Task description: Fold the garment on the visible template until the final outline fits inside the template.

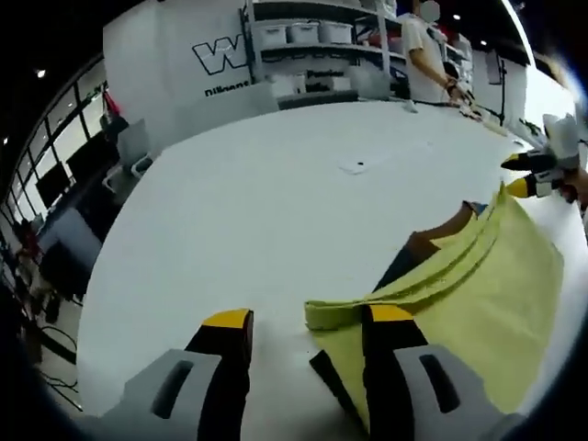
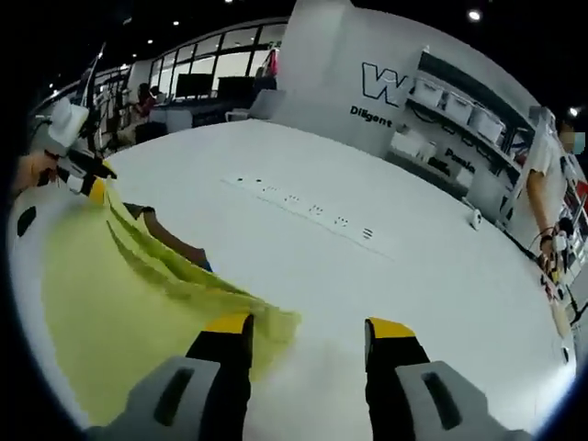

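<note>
— Where is the garment (image 1: 478, 285) lying right now?

— It is stretching across the white table (image 1: 276, 211) between the two claws — a yellow cloth, partly folded, with layered edges running along its far side. Something dark with a brown patch (image 1: 439, 241) is peeking out from under that far edge; I am guessing that is the template, but I cannot tell for certain.

— And the left gripper (image 1: 308, 333)?

— Its jaws are standing apart. In the left gripper view one jaw is resting over the yellow corner and the other is sitting on bare table, so it is gripping nothing as far as I can see.

— The right gripper (image 2: 310, 333)?

— In the right gripper view its jaws are gaping too, one jaw just at the cloth's (image 2: 129, 303) near corner and the other over bare table. In the left gripper view that same claw is showing at the far right, its tips right at the cloth's corner — whether it is pinching there, I cannot tell from that angle.

— So what is the next move turning on?

— The cloth's long axis is running from one claw to the other, each claw sitting at an opposite end. Both are equally near their own corner, so I am judging they are about to work as a pair, carrying the fold across that axis.
</note>
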